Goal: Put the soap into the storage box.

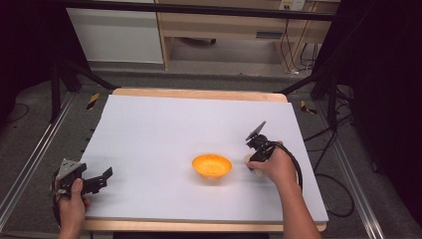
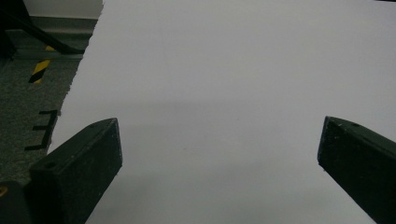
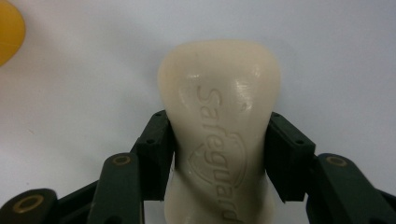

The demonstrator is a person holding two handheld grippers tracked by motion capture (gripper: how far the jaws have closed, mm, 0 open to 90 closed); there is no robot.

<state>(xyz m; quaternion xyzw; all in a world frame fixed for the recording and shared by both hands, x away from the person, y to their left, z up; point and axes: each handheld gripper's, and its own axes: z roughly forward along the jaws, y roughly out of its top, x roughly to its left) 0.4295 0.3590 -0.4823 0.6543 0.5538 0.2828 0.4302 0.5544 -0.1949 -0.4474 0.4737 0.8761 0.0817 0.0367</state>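
While the right tool (image 3: 219, 154) is clamping its two black jaws against the narrow waist of the cream soap bar (image 3: 219, 116), the bar is lying flat on the white desk (image 1: 164, 129), just to the right of the orange bowl (image 1: 212, 166) in the high view. The jaws are pressing on both flanks of the bar, below its wider rounded end, and that is where the trouble is probably waiting: soap is smooth and likely slick, and the curved sides are giving the pads little flat surface to bite. If the person is lifting too quickly, the bar may be squirting forward out of the grip or pivoting between the pads, dropping back onto the desk or knocking the bowl. Squeezing harder could be making it worse, since a tapering shape tends to be pushed out along its slope. A tilted carry could also be letting the heavy end swing down, so that a release over the bowl is catching the rim and tipping the light dish instead of landing inside. The left tool (image 2: 219, 154) is hovering over the desk's near left corner with its jaws spread wide and nothing between them, too far off to be steadying the bowl.
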